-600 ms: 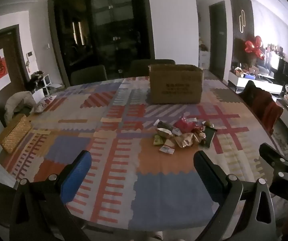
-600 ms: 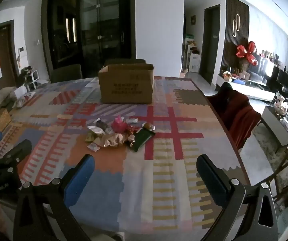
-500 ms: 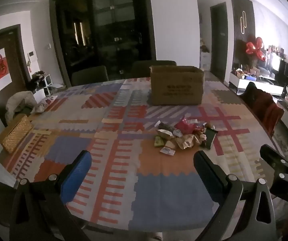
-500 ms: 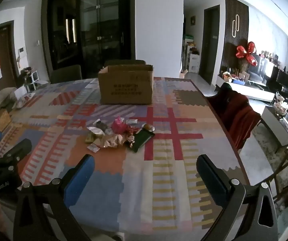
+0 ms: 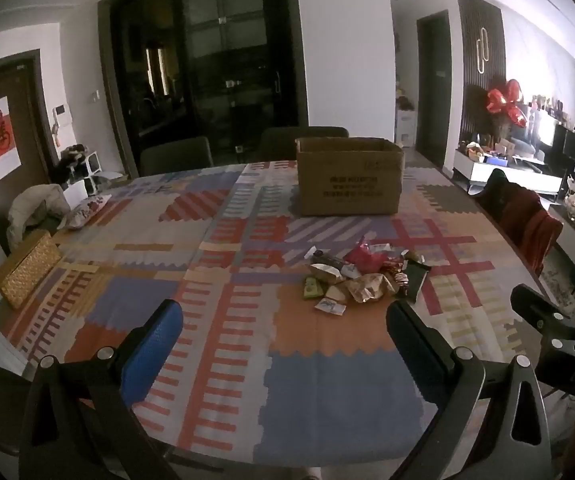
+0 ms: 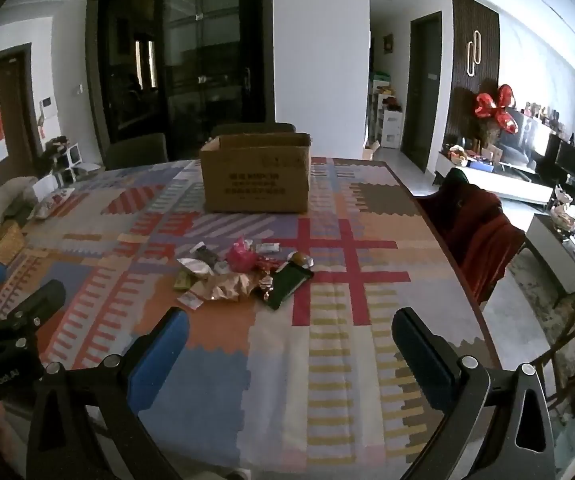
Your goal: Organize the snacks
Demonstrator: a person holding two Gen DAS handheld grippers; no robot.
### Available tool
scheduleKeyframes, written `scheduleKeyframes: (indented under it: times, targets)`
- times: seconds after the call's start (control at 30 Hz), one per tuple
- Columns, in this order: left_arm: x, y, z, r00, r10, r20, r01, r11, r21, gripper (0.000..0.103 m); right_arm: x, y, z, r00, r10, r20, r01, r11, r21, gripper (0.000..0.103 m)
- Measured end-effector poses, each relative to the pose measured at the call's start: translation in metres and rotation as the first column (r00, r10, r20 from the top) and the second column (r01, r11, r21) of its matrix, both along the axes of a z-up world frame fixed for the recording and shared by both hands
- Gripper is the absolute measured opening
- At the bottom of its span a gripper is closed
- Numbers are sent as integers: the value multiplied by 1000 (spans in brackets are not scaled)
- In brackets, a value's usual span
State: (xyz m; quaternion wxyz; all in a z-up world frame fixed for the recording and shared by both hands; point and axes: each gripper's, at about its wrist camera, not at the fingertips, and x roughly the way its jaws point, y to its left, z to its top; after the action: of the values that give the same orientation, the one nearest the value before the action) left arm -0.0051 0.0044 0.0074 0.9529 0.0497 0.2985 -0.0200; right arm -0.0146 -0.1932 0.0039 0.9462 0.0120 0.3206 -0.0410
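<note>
Item one, bottom of my left wrist view: left gripper (image 5: 283, 332), jaws spread wide, nothing between them, over the near edge of the patterned tablecloth (image 5: 223, 336).

Item two, bottom of my right wrist view: right gripper (image 6: 289, 338), likewise wide apart and empty. Each view catches the other tool at its margin: the right one at the lower right of the left view, the left one at the lower left of the right view.

Item three, mid-table: snack pile (image 5: 363, 278), loose wrappers lying just right of centre in the left view and left of centre in the right view (image 6: 243, 276). I see a pink packet and a dark green packet among them.

Item four, beyond the pile: open cardboard box (image 5: 349, 178), upright, well apart from the snacks.

Item five, left view only in full: woven basket (image 5: 27, 270) at the left table edge.

Item six, clearer in the right view: red garment (image 6: 475, 236) on a chair at right.
</note>
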Motion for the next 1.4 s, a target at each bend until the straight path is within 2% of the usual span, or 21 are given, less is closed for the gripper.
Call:
scheduleKeyframes:
  times: [1.4]
  targets:
    - [12,-4,7,1000,4,21,-4,1000,0,103,7,-4,9,1000,3,18,-4,1000,5,103]
